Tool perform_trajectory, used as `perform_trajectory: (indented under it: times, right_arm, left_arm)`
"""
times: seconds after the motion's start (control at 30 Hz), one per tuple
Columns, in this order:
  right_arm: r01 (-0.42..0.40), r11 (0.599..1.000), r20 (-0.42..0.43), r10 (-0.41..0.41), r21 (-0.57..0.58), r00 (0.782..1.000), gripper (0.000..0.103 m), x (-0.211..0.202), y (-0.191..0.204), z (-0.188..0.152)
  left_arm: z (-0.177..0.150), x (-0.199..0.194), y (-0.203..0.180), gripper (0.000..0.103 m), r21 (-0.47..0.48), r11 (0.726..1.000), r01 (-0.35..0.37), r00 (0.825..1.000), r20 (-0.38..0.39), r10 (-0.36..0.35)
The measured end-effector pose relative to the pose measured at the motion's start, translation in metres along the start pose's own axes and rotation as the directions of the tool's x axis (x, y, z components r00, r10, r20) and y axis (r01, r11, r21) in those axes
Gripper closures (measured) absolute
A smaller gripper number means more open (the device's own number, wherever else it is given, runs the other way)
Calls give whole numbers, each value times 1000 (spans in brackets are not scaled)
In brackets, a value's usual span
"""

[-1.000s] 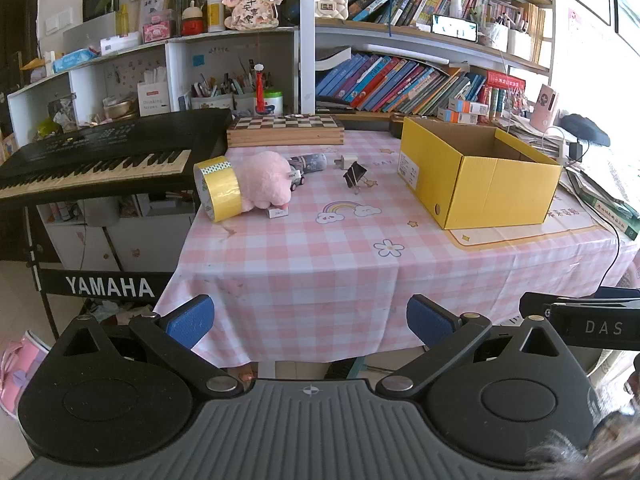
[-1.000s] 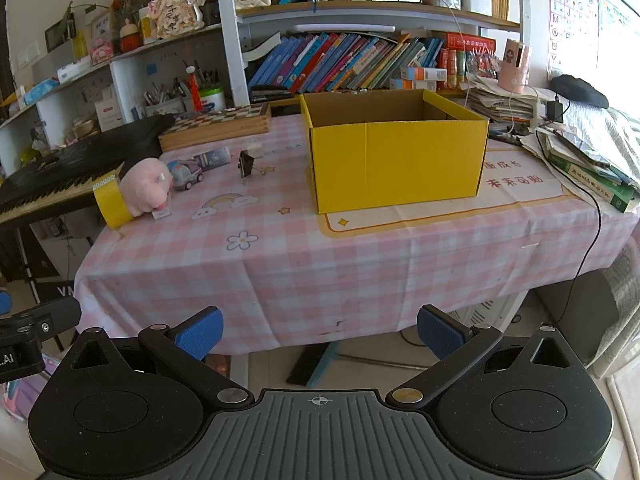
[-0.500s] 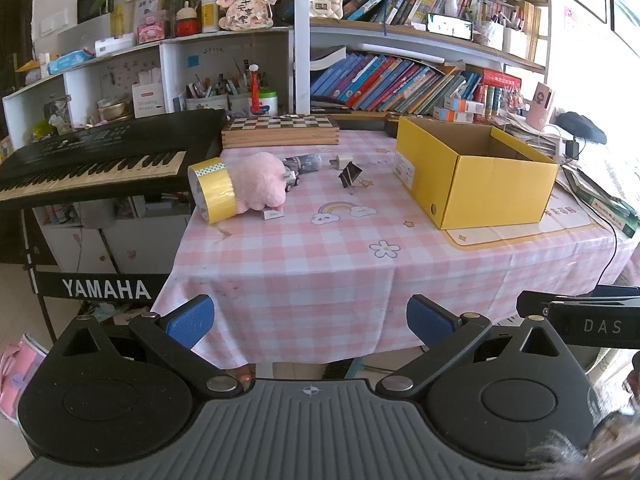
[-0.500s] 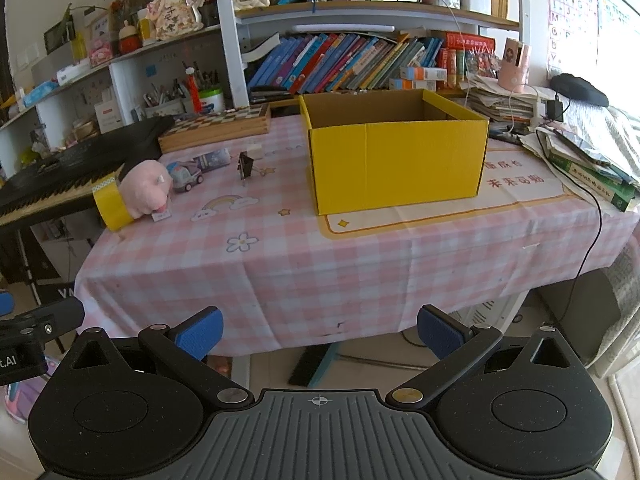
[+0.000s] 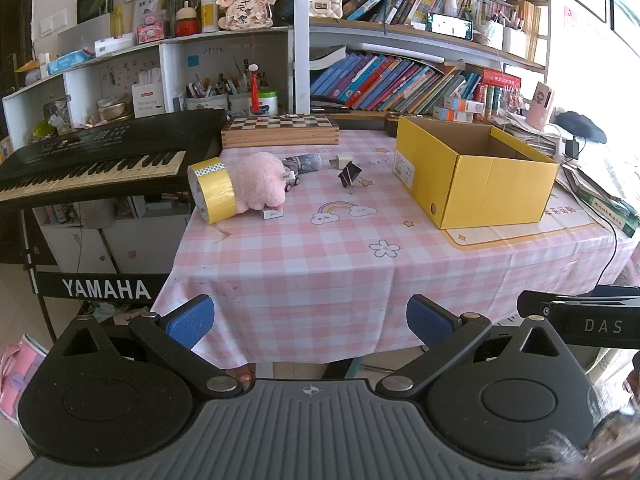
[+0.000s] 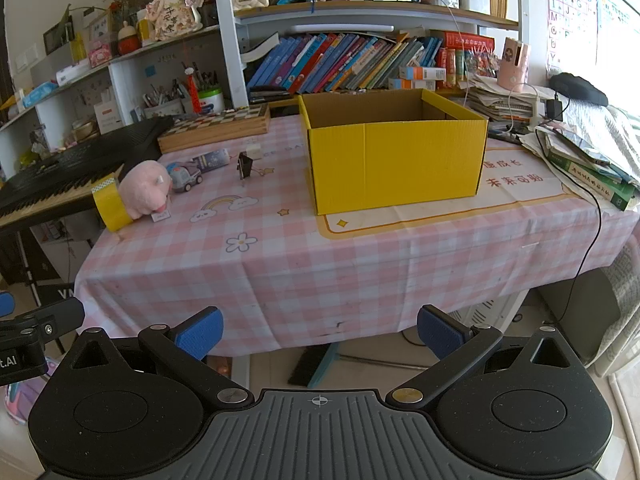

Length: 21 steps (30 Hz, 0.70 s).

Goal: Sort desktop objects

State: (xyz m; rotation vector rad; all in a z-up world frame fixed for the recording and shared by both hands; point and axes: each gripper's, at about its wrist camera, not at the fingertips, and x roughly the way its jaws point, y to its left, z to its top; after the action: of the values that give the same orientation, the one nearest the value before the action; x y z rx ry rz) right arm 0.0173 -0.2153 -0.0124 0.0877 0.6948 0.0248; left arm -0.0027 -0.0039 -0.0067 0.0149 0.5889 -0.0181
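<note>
Right now both grippers are hanging in front of the near edge of the table [image 5: 288, 264], short of the pink checked cloth and touching nothing. The left gripper [image 5: 310, 318] is holding its blue fingers [image 5: 191, 319] wide apart and empty, and the right gripper [image 6: 319, 326] is doing the same, its fingers [image 6: 440, 330] spread with nothing between them.

Taking the yellow box [image 5: 476, 176] as the landmark: it is sitting open-topped on the right part of the table, on a cream mat [image 6: 440, 216] with an orange border. To the left of the box, well apart from it, a black binder clip [image 5: 350, 174] is standing on the cloth, with a small white cube [image 5: 343, 160] just behind it. Farther left of the box a pink plush pig [image 5: 260, 182] is lying near the table's left edge, touching a roll of yellow tape [image 5: 212, 190] that is standing on its rim at the pig's far side from the box. A small toy car [image 6: 184, 176] is sitting just beside the pig on the side toward the box, and a dark tube-shaped thing [image 5: 306, 160] is lying behind the car. Behind all these, a wooden chessboard case [image 5: 280, 130] is resting at the back of the table, left of the box. A black keyboard [image 5: 96, 160] is standing beyond the table's left edge.
</note>
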Motion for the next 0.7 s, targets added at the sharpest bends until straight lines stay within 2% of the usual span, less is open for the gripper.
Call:
perform_trajectory:
  times: [0.7]
  right_arm:
    - [-8, 1000, -3, 8, -6, 1000, 0, -2, 0, -3]
  left_arm:
    - [1, 1, -3, 0, 5, 1000, -2, 1000, -8, 2]
